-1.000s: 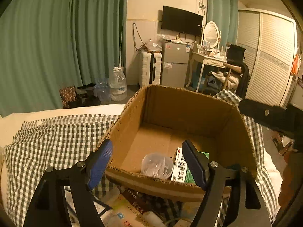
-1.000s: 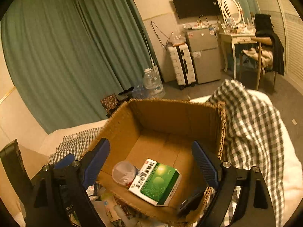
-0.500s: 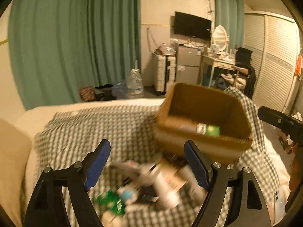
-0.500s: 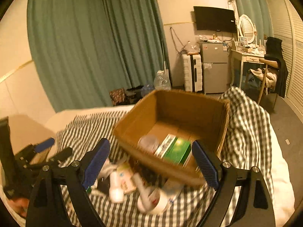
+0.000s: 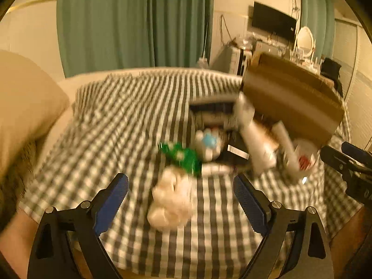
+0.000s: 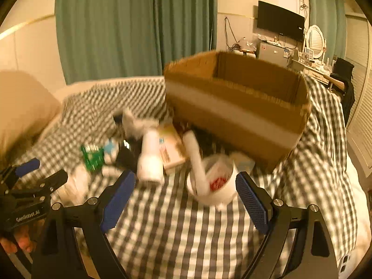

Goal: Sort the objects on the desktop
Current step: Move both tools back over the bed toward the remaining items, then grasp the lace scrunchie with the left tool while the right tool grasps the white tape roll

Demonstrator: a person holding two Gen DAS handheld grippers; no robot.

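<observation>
A cardboard box [image 6: 234, 107] stands at the back of a checked cloth [image 6: 176, 230]; it also shows in the left wrist view [image 5: 290, 102]. A blurred pile of objects lies in front of it: a white bottle [image 6: 150, 160], a white cup [image 6: 214, 186], a green packet [image 6: 92, 157] and a flat box [image 6: 171, 150]. In the left wrist view a crumpled white wad [image 5: 171, 202] lies nearest, behind it the green packet [image 5: 183, 158]. My left gripper [image 5: 181, 200] is open and empty above the wad. My right gripper [image 6: 186, 197] is open and empty before the cup.
A beige pillow [image 5: 25, 107] lies at the left. Green curtains [image 6: 134, 23] hang behind the bed. A TV [image 6: 280, 21], a small fridge [image 6: 272, 52] and a dressing table with mirror [image 6: 315, 39] stand at the back right.
Both grippers have pulled back and lowered from over the box to the near edge of the cloth. The pile of objects now lies in front of them. Both stay open.
</observation>
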